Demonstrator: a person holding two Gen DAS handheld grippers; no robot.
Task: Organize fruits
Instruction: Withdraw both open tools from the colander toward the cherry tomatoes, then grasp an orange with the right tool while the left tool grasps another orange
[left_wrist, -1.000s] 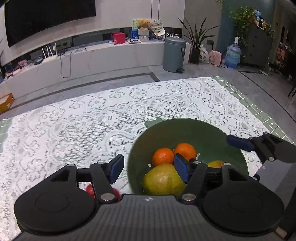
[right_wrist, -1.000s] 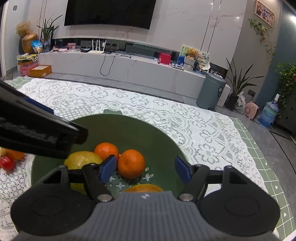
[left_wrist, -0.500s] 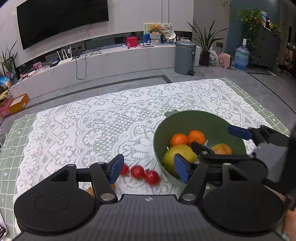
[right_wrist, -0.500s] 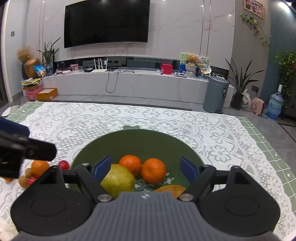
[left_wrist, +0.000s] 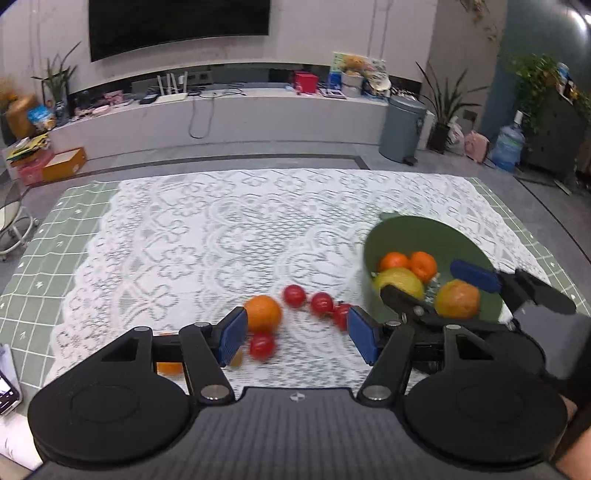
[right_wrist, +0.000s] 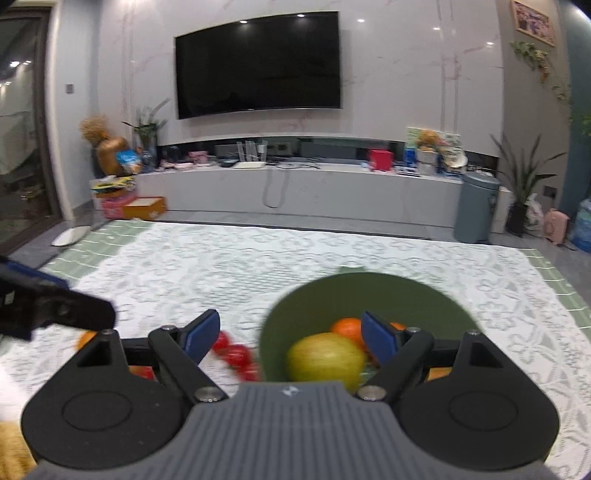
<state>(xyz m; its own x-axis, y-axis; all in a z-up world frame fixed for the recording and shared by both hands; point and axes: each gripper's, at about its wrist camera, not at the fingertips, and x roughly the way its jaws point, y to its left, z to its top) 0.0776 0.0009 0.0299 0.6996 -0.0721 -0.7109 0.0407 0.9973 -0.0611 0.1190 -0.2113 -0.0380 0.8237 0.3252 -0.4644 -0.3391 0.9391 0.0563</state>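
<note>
My left claw (left_wrist: 297, 330) is spread wide with nothing between its blue pads, hovering low over the counter with its white lace cloth (left_wrist: 207, 240) laid on a green checked mat (left_wrist: 55, 236). Just past its left pad sits a round orange tangerine (left_wrist: 263, 313), with a small red cherry tomato (left_wrist: 262, 346) touching its near side. Three more red cherry tomatoes (left_wrist: 320, 303) run in a curved line from the tangerine toward the deep green plastic bowl (left_wrist: 417, 236), which stands on the right part of the cloth. Another bit of orange fruit (left_wrist: 170, 367) peeks out behind my left finger; I cannot tell what it is.

Inside the bowl lie two small orange mandarins (left_wrist: 408, 263) side by side at the back, a large yellow-green mango-like fruit (left_wrist: 399, 282) in front of them (its kind is my best guess, the view being blurred), and a rounder orange-yellow fruit (left_wrist: 457, 299) to the right.

My right claw (right_wrist: 291, 334) is also released and holds nothing. It hangs at the bowl's near edge, its right pad over the bowl's inside and its left pad outside, over the tomatoes. From the left view its two dark fingers reach across the near part of the bowl, above the fruit.
</note>
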